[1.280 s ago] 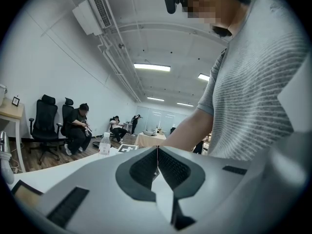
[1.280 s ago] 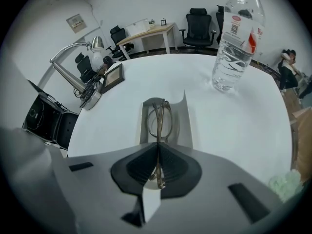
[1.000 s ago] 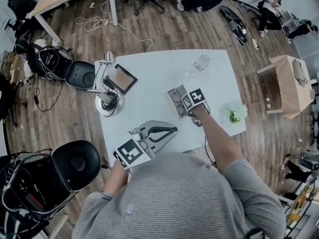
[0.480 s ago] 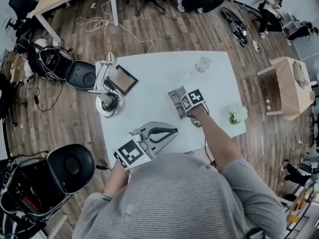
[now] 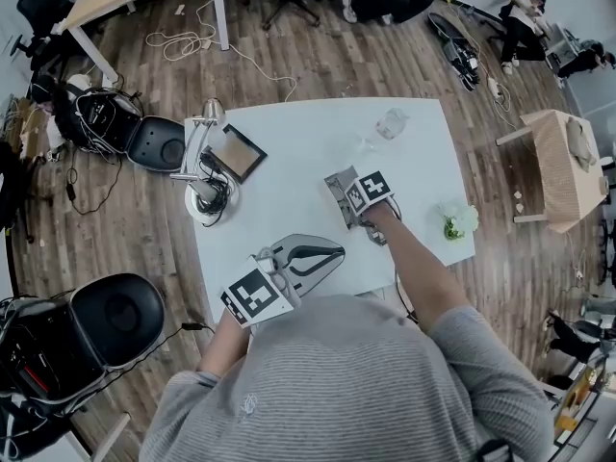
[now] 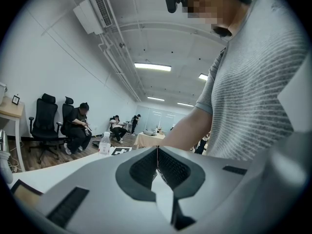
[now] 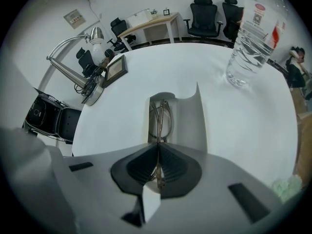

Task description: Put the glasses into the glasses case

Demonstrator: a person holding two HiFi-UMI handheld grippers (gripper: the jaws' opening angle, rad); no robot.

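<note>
Glasses (image 7: 160, 123) folded, pinched at the near end by the closed right gripper (image 7: 158, 149), lowered along the left side of the open grey glasses case (image 7: 187, 126) on the white table (image 5: 308, 142). Shown plainly only in the right gripper view; in the head view, half covered by the marker cube. Left gripper (image 6: 157, 152) pressed shut on nothing, held level near the table's front edge, well apart from the case.

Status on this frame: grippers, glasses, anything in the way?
Left gripper shut, empty. Right gripper shut on glasses, which sit down in the open glasses case. Water bottle stands apart beyond the case; nothing blocking.
</note>
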